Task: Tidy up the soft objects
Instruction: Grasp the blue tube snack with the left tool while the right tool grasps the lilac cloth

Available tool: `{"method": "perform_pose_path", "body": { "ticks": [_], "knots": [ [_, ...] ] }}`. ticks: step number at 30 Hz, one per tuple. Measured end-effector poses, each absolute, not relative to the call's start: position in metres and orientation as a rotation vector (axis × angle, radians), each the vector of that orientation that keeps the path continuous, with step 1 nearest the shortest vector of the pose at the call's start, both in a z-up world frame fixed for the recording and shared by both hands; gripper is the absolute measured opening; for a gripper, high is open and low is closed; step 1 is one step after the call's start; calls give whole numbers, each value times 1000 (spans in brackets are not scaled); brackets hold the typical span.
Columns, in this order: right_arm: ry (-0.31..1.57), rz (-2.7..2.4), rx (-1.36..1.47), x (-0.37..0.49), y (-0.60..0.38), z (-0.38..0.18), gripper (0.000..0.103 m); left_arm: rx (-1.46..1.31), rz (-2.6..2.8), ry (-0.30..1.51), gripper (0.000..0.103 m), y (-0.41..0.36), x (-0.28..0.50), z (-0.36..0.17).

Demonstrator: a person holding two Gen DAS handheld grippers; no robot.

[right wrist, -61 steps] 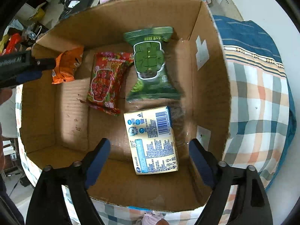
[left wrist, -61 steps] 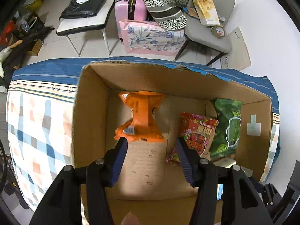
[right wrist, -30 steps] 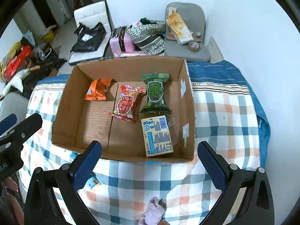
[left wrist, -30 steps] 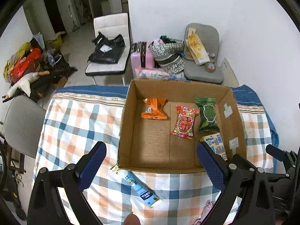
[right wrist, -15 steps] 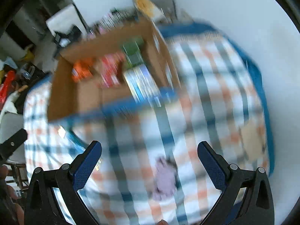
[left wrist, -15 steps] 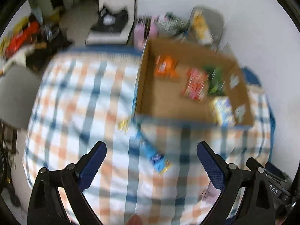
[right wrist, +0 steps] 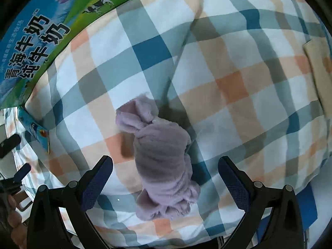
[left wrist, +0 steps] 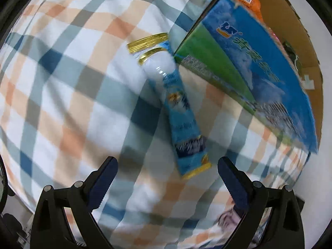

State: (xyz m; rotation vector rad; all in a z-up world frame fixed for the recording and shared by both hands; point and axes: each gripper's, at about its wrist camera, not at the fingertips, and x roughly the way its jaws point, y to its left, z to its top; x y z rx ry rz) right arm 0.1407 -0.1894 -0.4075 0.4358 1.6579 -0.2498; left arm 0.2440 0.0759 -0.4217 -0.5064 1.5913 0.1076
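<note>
A long blue snack packet (left wrist: 180,112) with gold ends lies on the checked bedspread (left wrist: 62,87), its far end against the cardboard box (left wrist: 249,62). My left gripper (left wrist: 166,183) is open just above the packet's near end. A rolled lilac fleece cloth (right wrist: 164,161) lies on the bedspread between the fingers of my open right gripper (right wrist: 165,180). An orange packet (left wrist: 248,1) shows inside the box. The blue packet's end also shows in the right wrist view (right wrist: 34,129).
The box's printed blue-and-green side (right wrist: 41,35) stands at the upper left of the right wrist view. A beige patch (right wrist: 319,68) lies at the bedspread's right edge. The left gripper's fingers (right wrist: 10,145) show at far left.
Both grippers have dropped from high over the box to just above the bedspread in front of it. The left now hangs over the blue packet, the right around the lilac cloth. Both stayed open.
</note>
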Motion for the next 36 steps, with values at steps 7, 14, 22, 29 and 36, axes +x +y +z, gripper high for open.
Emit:
{"method": "perform_pose_path", "body": {
  "ticks": [7, 14, 22, 29, 36],
  "knots": [
    [1703, -216, 385, 135, -186, -423, 85, -288, 152, 1573, 81, 41, 267, -447],
    [1718, -188, 333, 134, -184, -424, 72, -162, 116, 1552, 28, 37, 246, -441],
    [1719, -121, 257, 131, -172, -408, 43, -127, 4, 1656, 28, 38, 167, -433],
    [1750, -80, 258, 124, -172, -414, 46, -295, 27, 1708, 31, 56, 151, -450],
    [1776, -55, 272, 122, -180, -412, 69, -340, 81, 1707, 45, 77, 173, -460]
  ]
}}
